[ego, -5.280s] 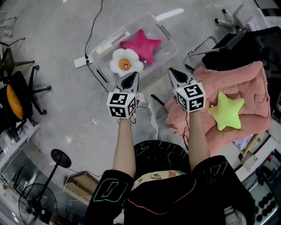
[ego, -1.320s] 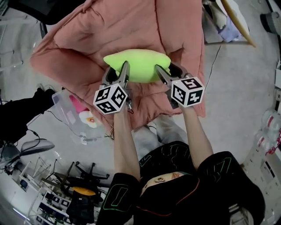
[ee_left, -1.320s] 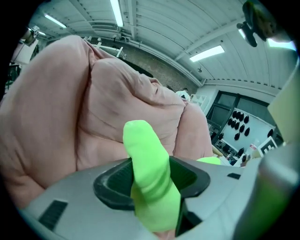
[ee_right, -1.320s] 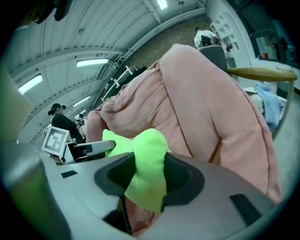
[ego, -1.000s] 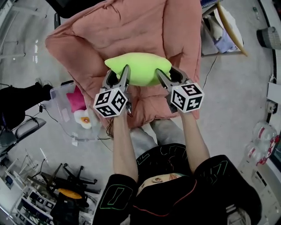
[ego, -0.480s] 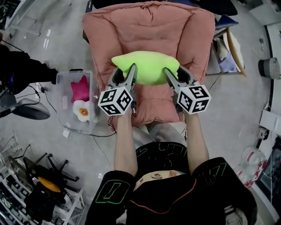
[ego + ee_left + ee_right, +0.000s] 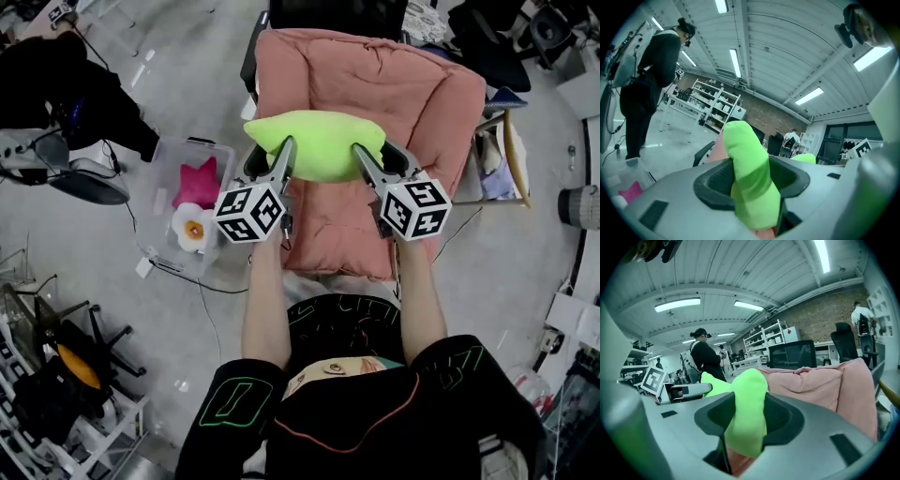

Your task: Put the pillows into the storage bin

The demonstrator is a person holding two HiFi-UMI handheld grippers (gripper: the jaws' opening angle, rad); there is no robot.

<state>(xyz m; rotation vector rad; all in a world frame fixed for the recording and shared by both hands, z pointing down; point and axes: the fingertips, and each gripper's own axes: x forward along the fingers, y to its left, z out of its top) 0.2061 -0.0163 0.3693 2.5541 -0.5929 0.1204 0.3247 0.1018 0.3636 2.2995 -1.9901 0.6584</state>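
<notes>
A lime-green star pillow (image 7: 314, 143) hangs in the air over the pink cushion (image 7: 375, 103), held from both sides. My left gripper (image 7: 283, 155) is shut on its left point (image 7: 750, 178), and my right gripper (image 7: 361, 157) is shut on its right point (image 7: 747, 413). The clear storage bin (image 7: 217, 152) stands on the floor to the left; in it lie a pink star pillow (image 7: 199, 184) and a white flower pillow (image 7: 192, 226). The pink star pillow (image 7: 630, 192) also shows at the lower left of the left gripper view.
The pink cushion lies over a chair at the top centre. A person in black (image 7: 66, 80) stands at the upper left, beside a stand base (image 7: 89, 183). A cable (image 7: 192, 281) runs on the floor by the bin. Office chairs and racks crowd the lower left.
Both grippers have lifted the green pillow off the pink cushion. The view has swung round, so the bin has come closer on the left.
</notes>
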